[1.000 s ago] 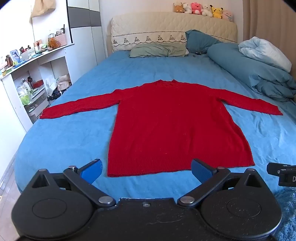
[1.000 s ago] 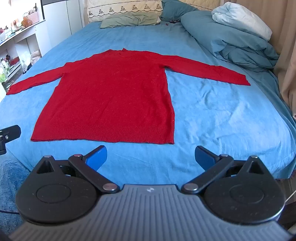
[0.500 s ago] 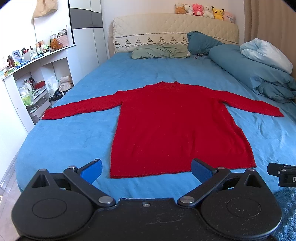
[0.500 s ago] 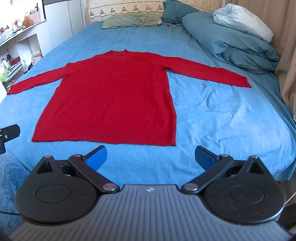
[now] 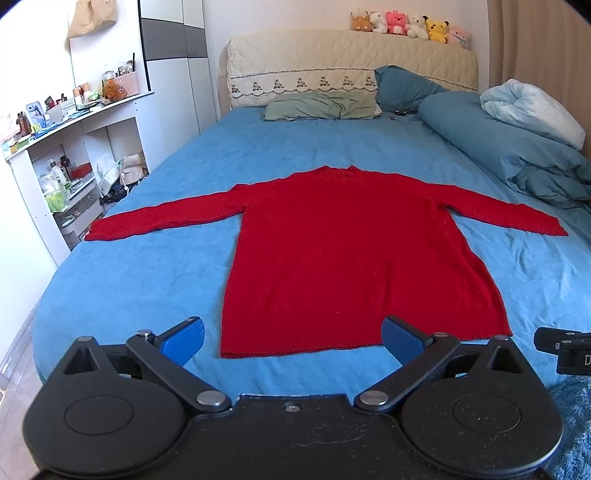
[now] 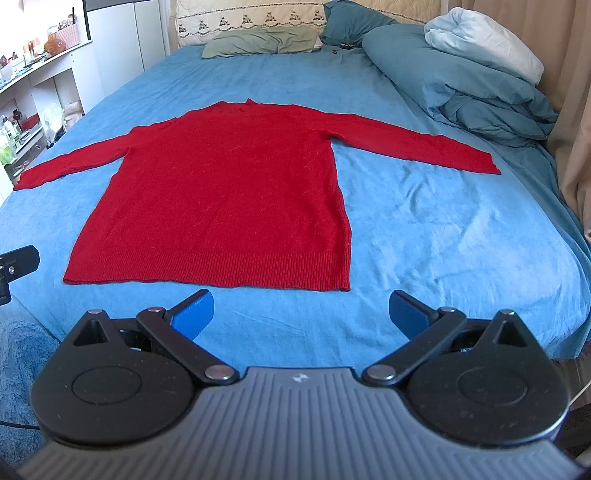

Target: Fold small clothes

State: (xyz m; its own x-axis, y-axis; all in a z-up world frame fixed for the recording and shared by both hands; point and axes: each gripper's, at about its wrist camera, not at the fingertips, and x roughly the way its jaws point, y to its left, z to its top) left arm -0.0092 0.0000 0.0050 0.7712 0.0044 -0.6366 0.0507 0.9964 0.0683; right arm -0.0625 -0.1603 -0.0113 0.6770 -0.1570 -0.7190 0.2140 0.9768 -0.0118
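While both my grippers hang at the foot of the bed point(image 5: 122, 280), the red sweater point(image 5: 354, 254) lies flat and face-up in the middle of the blue sheet, hem toward me, collar toward the headboard point(image 5: 351, 59), both sleeves stretched straight out to the sides. My left gripper point(image 5: 291, 336) has its jaws spread wide and holds nothing; it sits just short of the hem, near the sweater's left corner. My right gripper point(image 6: 301, 310) is likewise wide and empty, just short of the hem near the right corner.

Nothing is folded yet, by my judgement. To start well, I reckon each sleeve should come in first: pinch a cuff low, taking only the knit and not the sheet beneath, lift it just clear, and lay it across the body so the edges stay square. The knit looks soft and will likely stretch if dragged.

Counted: one sweater, two sleeves, two grippers, one green pillow point(image 5: 321, 105) and one dark blue pillow point(image 5: 402, 86) by the headboard, one bunched duvet point(image 5: 517, 147) right of the sweater, six plush toys point(image 5: 410, 24) atop the headboard.
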